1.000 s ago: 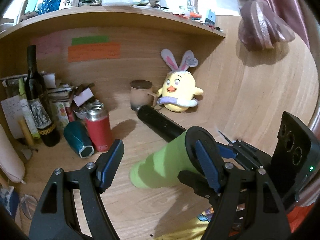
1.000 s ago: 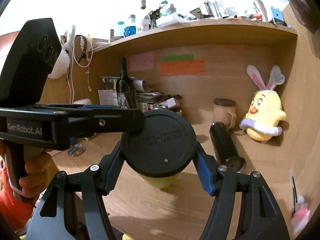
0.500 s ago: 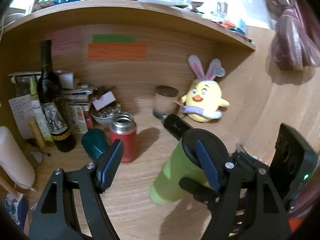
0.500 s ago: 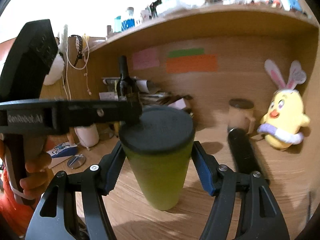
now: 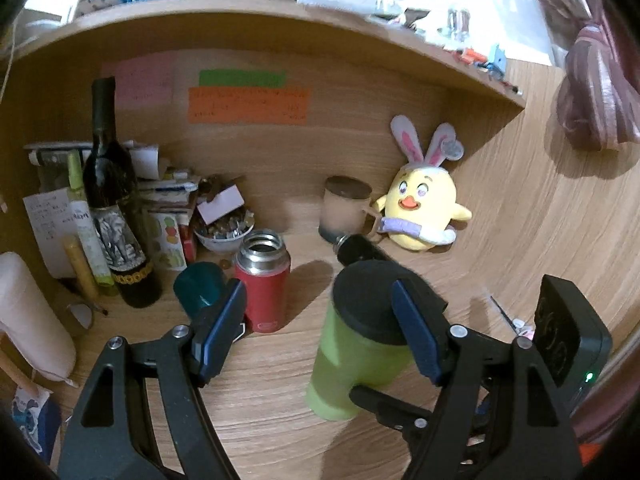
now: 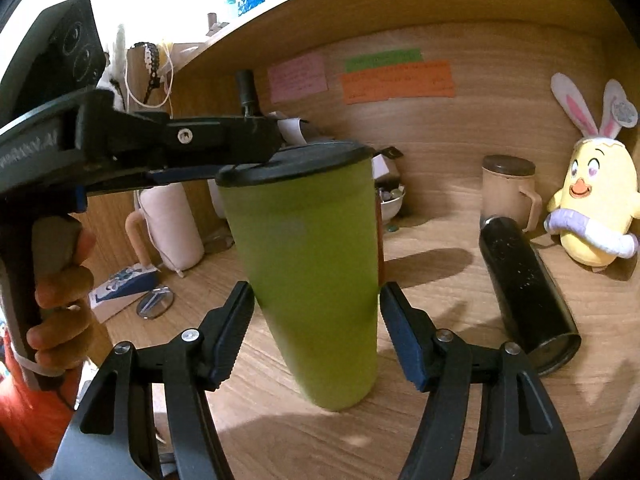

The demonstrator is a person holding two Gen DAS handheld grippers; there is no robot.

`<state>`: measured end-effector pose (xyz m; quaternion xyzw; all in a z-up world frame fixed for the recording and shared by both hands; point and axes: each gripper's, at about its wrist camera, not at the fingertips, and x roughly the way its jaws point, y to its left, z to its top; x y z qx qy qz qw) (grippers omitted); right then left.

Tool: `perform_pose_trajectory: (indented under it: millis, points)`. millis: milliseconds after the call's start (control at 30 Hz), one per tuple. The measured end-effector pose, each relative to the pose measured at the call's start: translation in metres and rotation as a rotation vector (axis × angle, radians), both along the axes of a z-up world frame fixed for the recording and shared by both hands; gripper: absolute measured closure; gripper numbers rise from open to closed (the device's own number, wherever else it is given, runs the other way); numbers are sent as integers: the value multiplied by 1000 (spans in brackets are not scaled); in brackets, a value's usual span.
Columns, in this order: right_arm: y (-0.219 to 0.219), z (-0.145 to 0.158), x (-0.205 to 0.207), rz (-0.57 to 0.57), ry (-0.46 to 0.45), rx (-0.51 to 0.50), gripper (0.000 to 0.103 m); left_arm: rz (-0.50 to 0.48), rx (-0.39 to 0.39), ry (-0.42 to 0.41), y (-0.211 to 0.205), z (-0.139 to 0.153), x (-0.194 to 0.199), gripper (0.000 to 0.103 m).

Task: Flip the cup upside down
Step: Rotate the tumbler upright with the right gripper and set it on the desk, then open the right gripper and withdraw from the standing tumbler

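Observation:
The green cup (image 6: 316, 280) with a black lid (image 6: 296, 160) stands nearly upright, lid up, narrow base on or just above the desk. My right gripper (image 6: 316, 336) is shut on its green body, one pad on each side. It also shows in the left wrist view (image 5: 356, 356), leaning a little. My left gripper (image 5: 316, 332) is open, its right finger (image 5: 412, 336) against the lid's rim. In the right wrist view the left gripper's finger (image 6: 180, 140) lies level with the lid.
A black flask (image 6: 524, 292) lies on the desk to the right, near a beige mug (image 6: 508, 192) and a yellow plush chick (image 6: 596, 200). A red flask (image 5: 264, 284), a teal cup (image 5: 200, 288), a wine bottle (image 5: 112, 200) and clutter stand at the left.
The green cup has swung from lying lid-toward-me to nearly upright with its lid on top, and has come down toward the desk. Both grippers moved with it.

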<state>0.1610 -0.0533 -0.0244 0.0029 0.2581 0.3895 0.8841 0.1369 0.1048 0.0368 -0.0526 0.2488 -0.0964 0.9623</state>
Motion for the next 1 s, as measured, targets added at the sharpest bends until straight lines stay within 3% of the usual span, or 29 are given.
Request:
perform_pose_trajectory:
  millis: [133,267,333,467,600,800,1000]
  points:
    - [-13,13,-13,-3,-30,-6,40,7,15,-61,-6,7,-25,28]
    - [-33,30,-32,-24,-74,8,21,41,72,-124,-18,8,-57,28]
    - [-45,39,-45,-45,-108,21,17,55,90,-146,-23,7,-72,27]
    - [-64,51,-65,-84,-142,30,11,85,86,-173,-30,1,-99,9]
    - [-84,57,-81,-144,-167,40,0,112,90,-199,-35,-4,-121,1]
    - [-105,67,-106,-178,-187,52,0,142,64,-196,-39,-13,-145,0]
    - [-109,67,-124,-183,-207,50,0,166,86,-208,-47,-17,-157,0]
